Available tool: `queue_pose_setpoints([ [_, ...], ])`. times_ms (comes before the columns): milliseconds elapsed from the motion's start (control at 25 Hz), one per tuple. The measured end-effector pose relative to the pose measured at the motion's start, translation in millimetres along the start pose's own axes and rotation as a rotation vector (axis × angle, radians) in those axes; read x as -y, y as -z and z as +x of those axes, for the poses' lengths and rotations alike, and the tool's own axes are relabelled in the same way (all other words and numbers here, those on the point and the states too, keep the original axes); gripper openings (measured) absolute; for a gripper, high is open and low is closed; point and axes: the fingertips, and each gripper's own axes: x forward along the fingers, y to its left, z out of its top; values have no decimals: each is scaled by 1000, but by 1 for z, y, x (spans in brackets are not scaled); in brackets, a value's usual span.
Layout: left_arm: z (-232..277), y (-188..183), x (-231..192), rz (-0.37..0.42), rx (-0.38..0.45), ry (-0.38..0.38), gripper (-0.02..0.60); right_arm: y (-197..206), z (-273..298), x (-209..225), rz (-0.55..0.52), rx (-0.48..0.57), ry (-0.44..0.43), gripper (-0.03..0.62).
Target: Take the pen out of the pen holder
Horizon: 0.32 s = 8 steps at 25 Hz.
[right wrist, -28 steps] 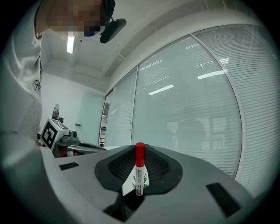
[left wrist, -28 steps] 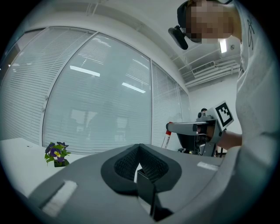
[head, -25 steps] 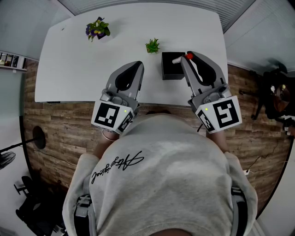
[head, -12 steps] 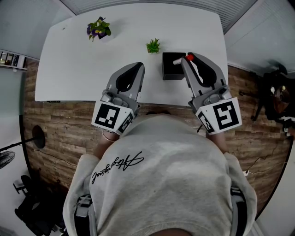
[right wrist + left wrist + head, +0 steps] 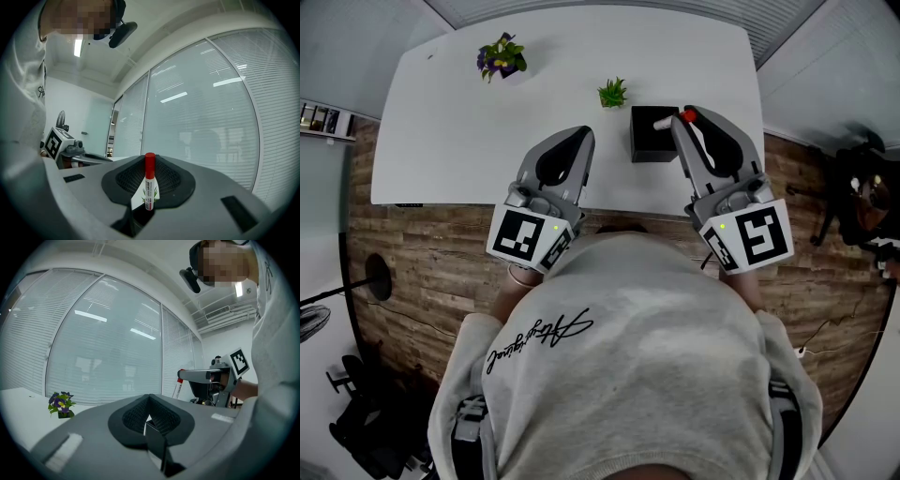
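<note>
A white pen (image 5: 149, 183) with a red cap stands upright between the jaws of my right gripper (image 5: 149, 190), which is shut on it. In the head view the pen's red cap (image 5: 686, 116) shows at the tip of the right gripper (image 5: 683, 119), right beside the black square pen holder (image 5: 650, 141) on the white table (image 5: 441, 141). Whether the pen's lower end is still inside the holder is hidden. My left gripper (image 5: 580, 132) hovers over the table's near edge, shut and empty (image 5: 149, 420).
A pot of purple flowers (image 5: 499, 58) stands at the table's far left and is also visible in the left gripper view (image 5: 60, 404). A small green plant (image 5: 611, 93) sits just left of the pen holder. Wooden floor lies below the table's near edge.
</note>
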Motion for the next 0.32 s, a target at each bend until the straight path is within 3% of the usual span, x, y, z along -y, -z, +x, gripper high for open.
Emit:
queue_pose_setpoints([
  [320, 1, -3, 1, -1, 6, -4, 0, -2, -1, 1, -4, 5, 0, 61],
])
